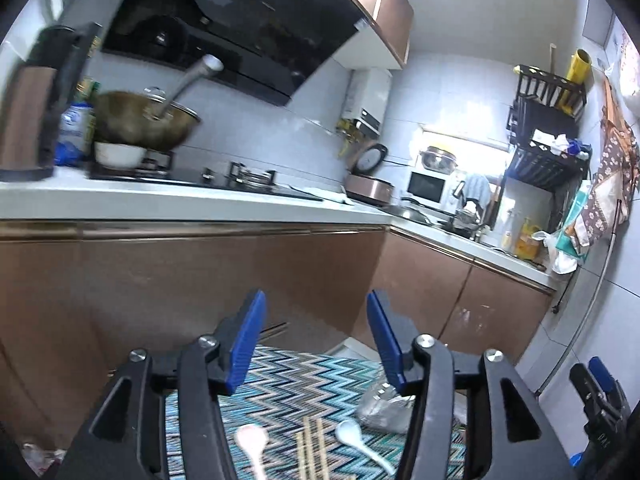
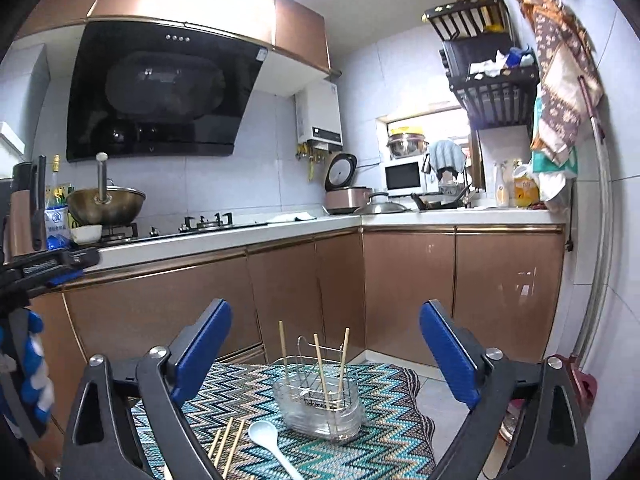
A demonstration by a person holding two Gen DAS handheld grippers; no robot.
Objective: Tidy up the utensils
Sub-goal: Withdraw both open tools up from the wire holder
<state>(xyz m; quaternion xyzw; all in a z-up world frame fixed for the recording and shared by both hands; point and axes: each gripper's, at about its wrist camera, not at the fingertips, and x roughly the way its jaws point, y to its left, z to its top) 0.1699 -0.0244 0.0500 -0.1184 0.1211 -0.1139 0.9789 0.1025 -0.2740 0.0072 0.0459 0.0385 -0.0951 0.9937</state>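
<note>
A wire utensil holder in a clear tray stands on a zigzag-patterned mat and holds three wooden chopsticks upright. A white spoon and loose chopsticks lie on the mat in front of it. In the left wrist view the white spoon, a pinkish spoon and the loose chopsticks lie below my left gripper. The left gripper is open and empty. My right gripper is open and empty, above the holder.
Brown kitchen cabinets and a white countertop with a wok stand behind the mat. A rice cooker and microwave sit in the corner. A crumpled clear bag lies on the mat.
</note>
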